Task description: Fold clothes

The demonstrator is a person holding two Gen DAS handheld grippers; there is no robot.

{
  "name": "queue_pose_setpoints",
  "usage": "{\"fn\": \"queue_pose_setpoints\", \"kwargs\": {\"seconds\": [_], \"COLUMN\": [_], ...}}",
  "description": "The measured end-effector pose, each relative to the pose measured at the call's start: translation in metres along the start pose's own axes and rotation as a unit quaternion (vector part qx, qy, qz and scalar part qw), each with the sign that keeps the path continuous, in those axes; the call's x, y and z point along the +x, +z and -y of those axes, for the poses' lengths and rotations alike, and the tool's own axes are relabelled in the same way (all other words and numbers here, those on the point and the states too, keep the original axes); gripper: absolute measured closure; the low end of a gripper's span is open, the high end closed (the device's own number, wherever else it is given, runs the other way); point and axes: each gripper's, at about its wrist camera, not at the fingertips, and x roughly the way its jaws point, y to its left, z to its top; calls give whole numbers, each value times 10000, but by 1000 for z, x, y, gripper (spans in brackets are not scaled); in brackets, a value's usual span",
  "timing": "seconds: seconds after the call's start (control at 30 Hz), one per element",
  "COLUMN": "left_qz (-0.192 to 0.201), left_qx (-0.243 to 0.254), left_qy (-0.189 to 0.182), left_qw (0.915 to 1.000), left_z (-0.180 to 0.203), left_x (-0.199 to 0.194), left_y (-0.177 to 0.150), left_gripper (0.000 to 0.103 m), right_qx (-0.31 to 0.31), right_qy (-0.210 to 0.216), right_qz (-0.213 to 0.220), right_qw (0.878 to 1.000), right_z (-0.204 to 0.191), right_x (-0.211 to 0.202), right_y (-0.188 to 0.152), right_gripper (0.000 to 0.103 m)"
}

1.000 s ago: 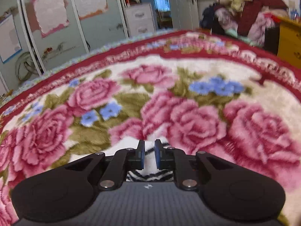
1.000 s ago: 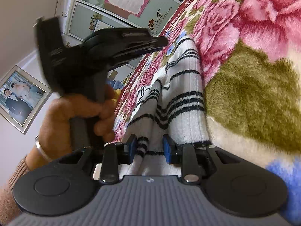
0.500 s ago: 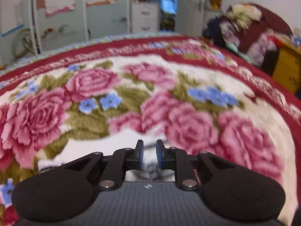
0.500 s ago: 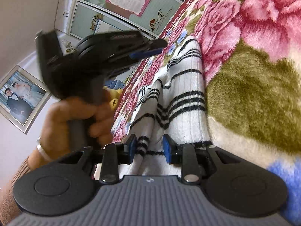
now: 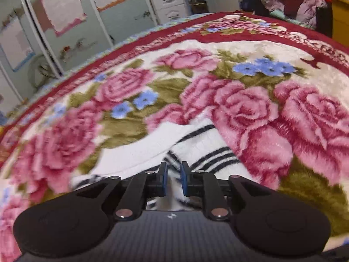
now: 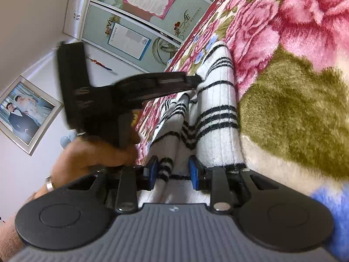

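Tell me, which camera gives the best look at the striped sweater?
The right wrist view: the striped sweater runs lengthwise away from the right gripper, stripes sharp. The left wrist view shows only a blurred, bunched part beyond the left gripper.

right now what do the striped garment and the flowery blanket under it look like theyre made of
Striped garment: looks like a soft ribbed knit, matte white with black bands; fine lengthwise ribs show. Blanket: seems a plush, fleece-like pile with a slight sheen; tufted fibres stand up. The fibre type cannot be told.
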Motion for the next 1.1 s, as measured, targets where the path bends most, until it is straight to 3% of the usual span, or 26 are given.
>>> {"fn": "queue_pose_setpoints", "kwargs": {"seconds": [0.17, 0.4, 0.5, 0.77, 0.83, 0.9, 1.1], "left_qz": [-402, -140, -113, -220, -385, -286, -106], "left_qx": [272, 538, 207, -549, -390, -251, -841], "left_qy": [206, 431, 246, -679, -601, -477, -462], "left_qw": [9986, 9975, 9994, 9959, 9967, 9981, 9953], "left_z": [9, 19, 3, -24, -18, -12, -30], "left_x": [4, 8, -4, -56, -53, -50, -80], "left_y": [-25, -37, -28, -42, -56, -65, -55], "left_gripper": [84, 91, 80, 81, 80, 80, 80], "right_qx": [2, 49, 28, 85, 92, 73, -237], "right_qy": [-3, -13, -3, 6, 2, -45, -150], "right_qz": [-7, -6, -5, 10, 5, -21, -77], "right_qw": [10000, 10000, 10000, 10000, 10000, 10000, 9996], "right_z": [0, -1, -1, -2, -2, -3, -22], "right_x": [-5, -10, -9, -10, -10, -9, -15], "right_y": [-1, -2, -2, -6, -6, -6, -1], "right_gripper": [71, 72, 72, 72, 72, 75, 67]}}
